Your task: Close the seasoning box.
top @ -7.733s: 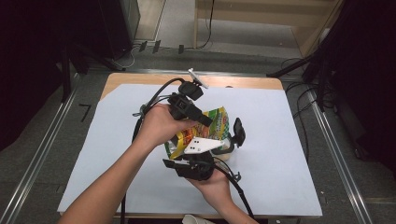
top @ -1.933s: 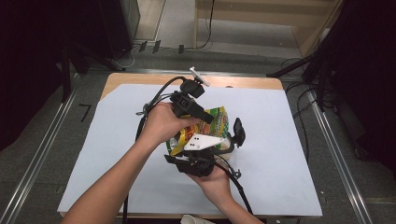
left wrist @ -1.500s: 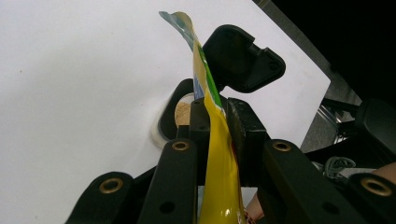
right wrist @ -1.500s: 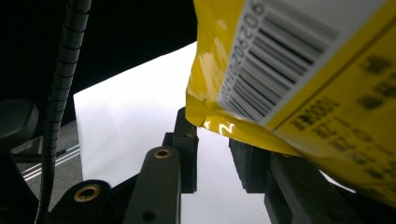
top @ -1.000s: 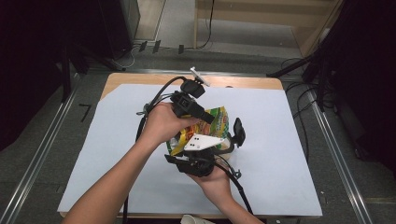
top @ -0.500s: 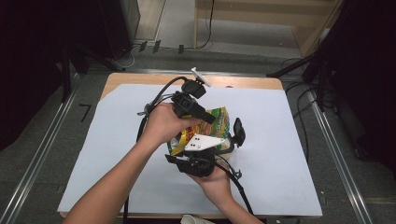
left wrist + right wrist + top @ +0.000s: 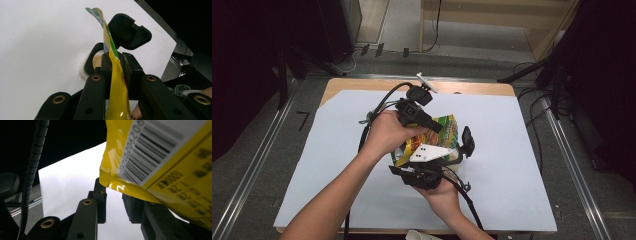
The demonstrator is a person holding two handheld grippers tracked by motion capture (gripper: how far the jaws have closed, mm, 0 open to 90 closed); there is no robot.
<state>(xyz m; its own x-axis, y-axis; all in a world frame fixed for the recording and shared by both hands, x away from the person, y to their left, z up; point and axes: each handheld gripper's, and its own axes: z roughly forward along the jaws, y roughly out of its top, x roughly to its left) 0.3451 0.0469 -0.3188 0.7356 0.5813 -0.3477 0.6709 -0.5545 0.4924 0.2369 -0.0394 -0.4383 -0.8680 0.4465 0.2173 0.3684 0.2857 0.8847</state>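
In the high view the yellow snack bag (image 7: 439,134) sits at frame centre, mostly hidden behind the left gripper (image 7: 432,125) and the right gripper (image 7: 447,155), beside a black-lidded container (image 7: 466,142). The left gripper's jaws are clamped on the bag's edge; the right gripper's jaws stand narrowly apart with the bag's corner over them, contact unclear. Nothing has shifted since a second ago

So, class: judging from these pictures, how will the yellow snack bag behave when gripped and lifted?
The yellow snack bag is probably floppy: its thin edge bends above the left hand-held gripper. Likely slippery too, given the glossy film. It seems light, held by one pinched edge.
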